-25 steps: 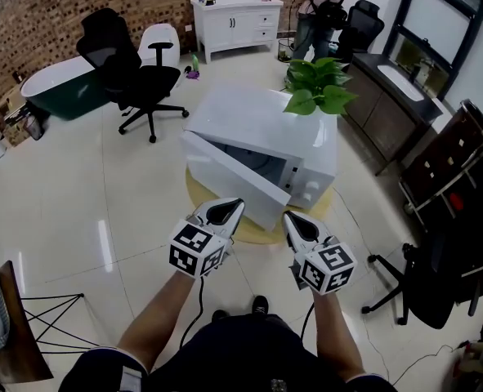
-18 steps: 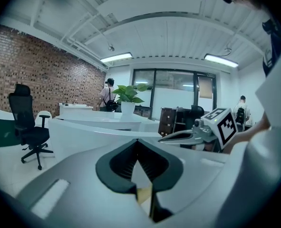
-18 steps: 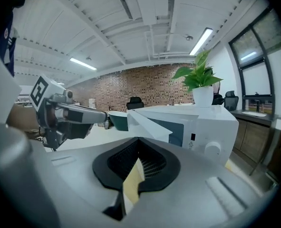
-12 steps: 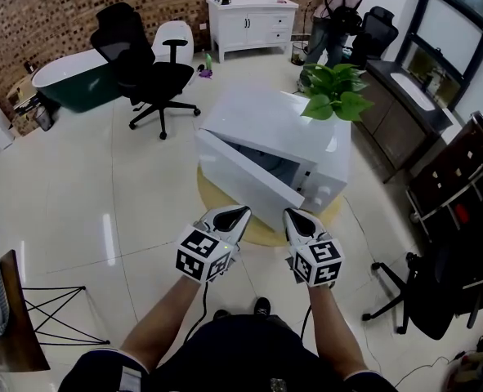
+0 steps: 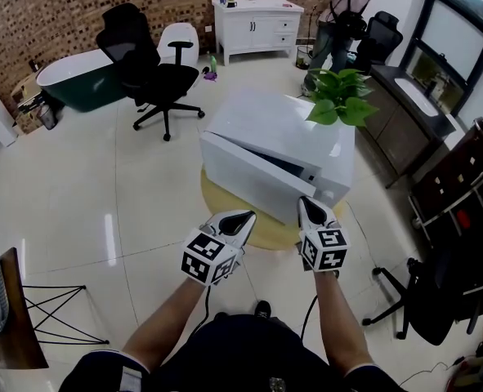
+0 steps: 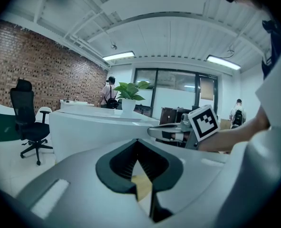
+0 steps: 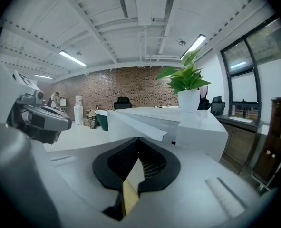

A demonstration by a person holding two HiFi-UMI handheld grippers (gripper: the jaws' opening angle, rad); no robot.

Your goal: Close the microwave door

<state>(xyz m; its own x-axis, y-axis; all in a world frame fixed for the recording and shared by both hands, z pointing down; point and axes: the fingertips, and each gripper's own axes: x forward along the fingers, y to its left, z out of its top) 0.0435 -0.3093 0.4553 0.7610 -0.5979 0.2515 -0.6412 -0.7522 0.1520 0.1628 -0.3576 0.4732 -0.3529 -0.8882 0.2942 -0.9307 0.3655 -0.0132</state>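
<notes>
The white microwave (image 5: 286, 133) stands on a low round desk (image 5: 264, 232) in the middle of a tiled floor (image 5: 78, 194), with a potted plant (image 5: 339, 100) on its far right corner. Its door (image 5: 249, 178) is ajar at a narrow angle: the hinge side is at the left, the free edge swings toward the person at the right, and a dark slit shows between door and body. The right gripper (image 5: 308, 206) points at that free edge from just in front of it. In the right gripper view the door's corner sits just ahead of the tips, but whether they touch cannot be told. Its jaws are pressed together at the tips with nothing between them. The left gripper (image 5: 243, 219) is held lower and to the left, near the desk's front rim and apart from the door. Its jaws also meet at the tips and hold nothing. Behind the microwave, well apart from it, stands a black office chair (image 5: 147, 68).
</notes>
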